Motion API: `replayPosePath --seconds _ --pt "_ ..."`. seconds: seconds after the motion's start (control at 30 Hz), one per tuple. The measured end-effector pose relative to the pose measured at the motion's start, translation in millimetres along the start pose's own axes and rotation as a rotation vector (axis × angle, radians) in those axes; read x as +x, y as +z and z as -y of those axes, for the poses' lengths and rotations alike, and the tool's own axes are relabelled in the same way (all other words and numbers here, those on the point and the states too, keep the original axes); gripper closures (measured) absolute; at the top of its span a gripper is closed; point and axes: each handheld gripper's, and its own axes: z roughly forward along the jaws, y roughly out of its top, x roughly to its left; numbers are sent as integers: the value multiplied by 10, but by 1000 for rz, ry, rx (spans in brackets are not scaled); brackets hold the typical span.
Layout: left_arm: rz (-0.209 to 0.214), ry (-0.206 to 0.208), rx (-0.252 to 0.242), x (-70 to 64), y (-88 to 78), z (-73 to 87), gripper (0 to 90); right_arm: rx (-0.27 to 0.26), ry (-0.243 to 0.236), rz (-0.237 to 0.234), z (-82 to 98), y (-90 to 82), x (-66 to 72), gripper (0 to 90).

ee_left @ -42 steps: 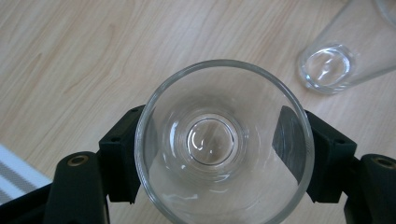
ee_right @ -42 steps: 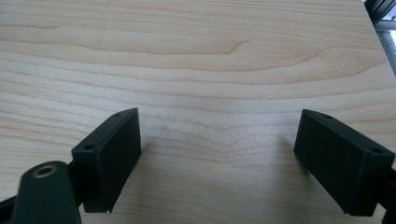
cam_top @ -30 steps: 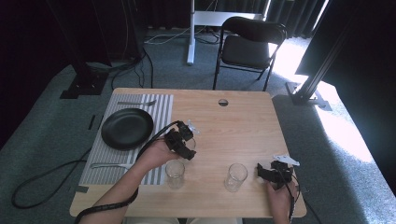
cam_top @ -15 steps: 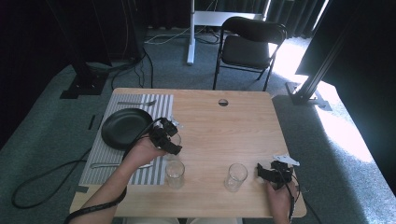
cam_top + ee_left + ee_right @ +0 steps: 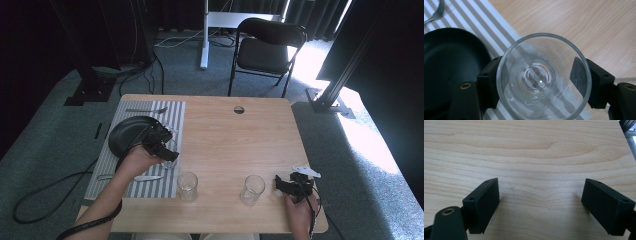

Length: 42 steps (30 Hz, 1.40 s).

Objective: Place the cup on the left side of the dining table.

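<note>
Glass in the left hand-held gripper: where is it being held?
The left hand-held gripper holds the glass by its sides, one pad on each.

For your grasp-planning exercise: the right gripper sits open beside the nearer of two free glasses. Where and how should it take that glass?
Grip the glass across its side wall, about mid-height, coming in level from the right, where the right gripper already lies. It stands upright, round and smooth, so opposite walls likely suit two flat jaws better than the thin rim.
</note>
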Motion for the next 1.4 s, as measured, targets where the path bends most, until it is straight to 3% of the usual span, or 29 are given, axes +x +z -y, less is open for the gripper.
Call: replayPosePath --seconds 0.3,0.9,1.13,1.4 --pt "-2 -39 9 163 51 123 289 0 -1 0 0 0 -1 142" --pt "-15 -63 51 267 245 237 289 1 -2 0 0 0 -2 142" --pt "22 -99 37 348 263 279 288 1 -2 0 1 -1 -2 142" --pt "12 -104 14 337 275 299 283 1 -2 0 1 -1 -2 142"
